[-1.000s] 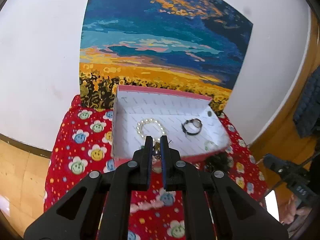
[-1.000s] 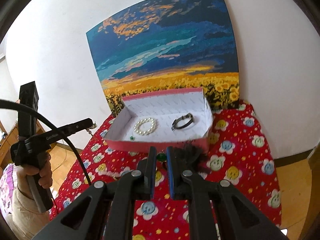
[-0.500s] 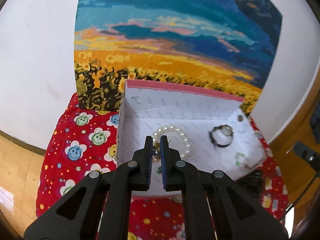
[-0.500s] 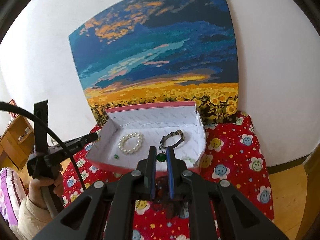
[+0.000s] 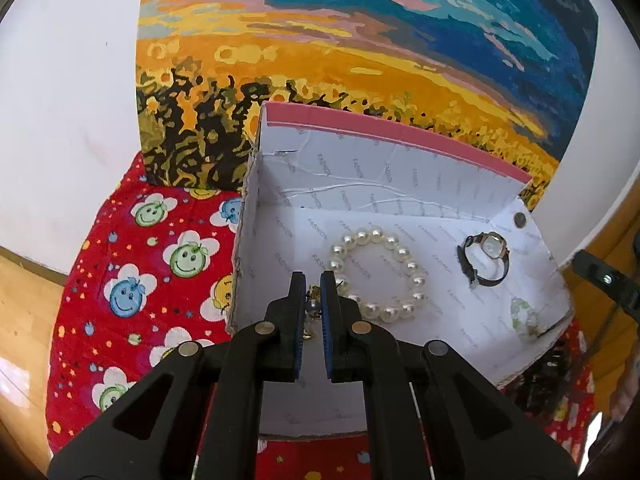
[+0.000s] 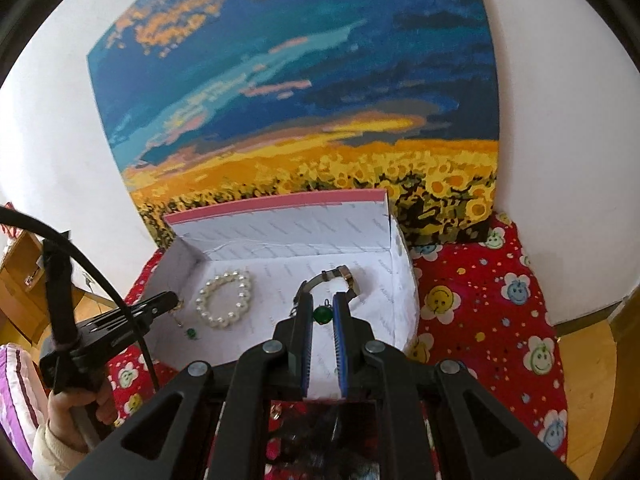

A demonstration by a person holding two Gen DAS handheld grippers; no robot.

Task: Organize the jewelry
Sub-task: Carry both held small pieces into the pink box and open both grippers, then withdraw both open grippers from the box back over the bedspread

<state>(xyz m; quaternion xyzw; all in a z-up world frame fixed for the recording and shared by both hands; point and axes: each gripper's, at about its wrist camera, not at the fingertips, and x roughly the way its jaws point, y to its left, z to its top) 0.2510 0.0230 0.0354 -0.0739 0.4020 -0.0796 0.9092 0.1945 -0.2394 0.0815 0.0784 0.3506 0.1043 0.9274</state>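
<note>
The left hand-held gripper (image 5: 313,296) is closed on a small dangling earring (image 5: 311,307), poised over the near left part of the white box (image 5: 360,168). Just ahead and right of its tips lies the pearl bracelet (image 5: 378,276); the watch (image 5: 485,258) is farther right. The right hand-held gripper (image 6: 322,314) is clamped on a green bead pendant (image 6: 321,314) above the box floor, with the watch (image 6: 334,276) just beyond its tips.
</note>
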